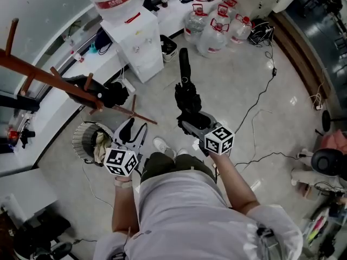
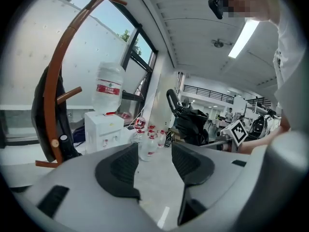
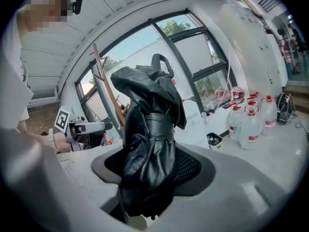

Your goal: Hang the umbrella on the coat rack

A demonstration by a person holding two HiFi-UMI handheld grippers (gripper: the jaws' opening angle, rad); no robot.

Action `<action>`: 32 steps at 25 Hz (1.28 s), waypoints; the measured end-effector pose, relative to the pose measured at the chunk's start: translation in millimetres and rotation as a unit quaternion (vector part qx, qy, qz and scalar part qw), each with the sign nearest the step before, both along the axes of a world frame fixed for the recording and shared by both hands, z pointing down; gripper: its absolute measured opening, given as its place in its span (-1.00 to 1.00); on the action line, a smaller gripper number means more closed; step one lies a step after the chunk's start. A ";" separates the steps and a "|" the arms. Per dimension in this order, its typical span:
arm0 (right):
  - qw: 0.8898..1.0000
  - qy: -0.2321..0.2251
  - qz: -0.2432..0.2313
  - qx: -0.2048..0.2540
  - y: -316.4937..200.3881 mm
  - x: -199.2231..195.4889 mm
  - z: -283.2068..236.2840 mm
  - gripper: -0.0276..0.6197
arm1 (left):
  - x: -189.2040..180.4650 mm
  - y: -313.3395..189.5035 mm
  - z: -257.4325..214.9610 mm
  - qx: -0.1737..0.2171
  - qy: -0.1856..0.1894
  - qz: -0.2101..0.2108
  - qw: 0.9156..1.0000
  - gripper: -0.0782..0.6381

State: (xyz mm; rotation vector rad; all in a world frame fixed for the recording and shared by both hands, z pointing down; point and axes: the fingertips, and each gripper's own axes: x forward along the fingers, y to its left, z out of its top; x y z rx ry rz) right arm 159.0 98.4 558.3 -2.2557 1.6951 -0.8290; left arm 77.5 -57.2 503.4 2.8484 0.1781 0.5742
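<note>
While the right gripper (image 1: 190,124) has its jaws closed on the folded black umbrella (image 1: 187,99), we see the left gripper (image 1: 135,129) carrying nothing. In the right gripper view the two dark pads press on the bunched cloth of the umbrella (image 3: 149,149) from both sides, so the right gripper (image 3: 149,173) stands partly closed around it. The strap is wound about the umbrella's middle, and the curved handle rises beyond the jaws. In the head view the handle end points away from the person, towards the water bottles (image 1: 217,28) that stand on the floor (image 1: 260,69) by the far wall.

In its own view the left gripper (image 2: 154,158) has its jaws moderately apart, and between them we see only floor and the distant bottles (image 2: 145,139).

The wooden coat rack (image 1: 49,77) leans across the left side of the head view, with a black bag (image 1: 108,93) hanging from one of its pegs. The umbrella is well clear of the rack, to its right, and touches none of its pegs. The left gripper sits just below the rack's lowest peg in that view. In the left gripper view the rack (image 2: 63,81) curves up the left edge, and the umbrella (image 2: 190,124) shows at the right. A white water dispenser (image 1: 138,42) stands on the floor beyond the rack, at the wall.
</note>
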 end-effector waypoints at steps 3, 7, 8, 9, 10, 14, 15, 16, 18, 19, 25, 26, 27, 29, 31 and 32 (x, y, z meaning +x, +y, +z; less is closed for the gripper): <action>0.999 0.000 -0.035 0.000 -34.8 4.4 0.3 -0.12 | 1.7 -20.0 5.3 -0.003 -0.001 -0.015 1.000 -0.18; 0.997 0.007 -0.080 0.002 -85.0 6.1 0.6 -0.12 | -2.4 -52.6 11.1 -0.001 0.002 -0.036 0.999 -0.18; 0.996 0.008 -0.091 0.002 -97.6 6.5 -0.6 -0.12 | -4.2 -59.9 11.2 -0.001 0.001 -0.040 0.999 -0.18; 0.995 0.008 -0.102 0.003 -110.3 7.2 -2.2 -0.12 | -5.8 -66.7 11.1 -0.002 0.000 -0.044 0.999 -0.18; 0.993 0.007 -0.114 0.005 -122.9 8.3 -3.7 -0.12 | -7.0 -73.0 10.8 -0.003 -0.002 -0.049 0.999 -0.18; 0.987 0.008 -0.159 0.013 -171.1 7.2 -4.3 -0.12 | -13.3 -95.2 12.8 -0.011 -0.003 -0.065 0.998 -0.18; 0.985 0.010 -0.171 0.015 -182.1 5.0 -3.8 -0.12 | -16.3 -100.0 13.8 -0.010 -0.004 -0.068 0.998 -0.18; 0.983 0.012 -0.182 0.016 -191.9 2.5 -3.4 -0.12 | -19.6 -104.3 14.1 -0.009 -0.005 -0.072 0.997 -0.18; 0.979 0.014 -0.203 0.019 -207.2 -1.5 -3.4 -0.12 | -25.5 -111.3 13.5 -0.008 -0.007 -0.084 0.996 -0.18; 0.977 0.014 -0.213 0.021 -213.0 -3.2 -3.6 -0.13 | -28.1 -114.1 13.0 -0.007 -0.007 -0.092 0.996 -0.18; 0.961 0.006 -0.273 0.032 -234.4 -11.1 -3.9 -0.12 | -44.2 -120.9 10.2 -0.004 -0.009 -0.151 0.988 -0.18; 0.958 0.002 -0.284 0.033 -235.4 -12.0 -4.4 -0.12 | -46.4 -119.1 9.1 -0.006 -0.009 -0.164 0.986 -0.18; 0.955 -0.001 -0.295 0.034 -236.3 -12.7 -4.8 -0.12 | -48.0 -117.3 8.3 -0.008 -0.008 -0.177 0.984 -0.18; 0.948 -0.008 -0.317 0.034 -237.4 -13.4 -4.0 -0.13 | -49.5 -113.4 8.5 -0.013 -0.008 -0.203 0.979 -0.18; 0.940 -0.012 -0.339 0.033 -236.5 -13.6 -1.8 -0.13 | -49.7 -107.8 11.0 -0.017 -0.008 -0.229 0.973 -0.18; 0.936 -0.014 -0.350 0.032 -235.6 -13.7 -0.7 -0.12 | -49.7 -104.6 12.5 -0.019 -0.008 -0.241 0.970 -0.18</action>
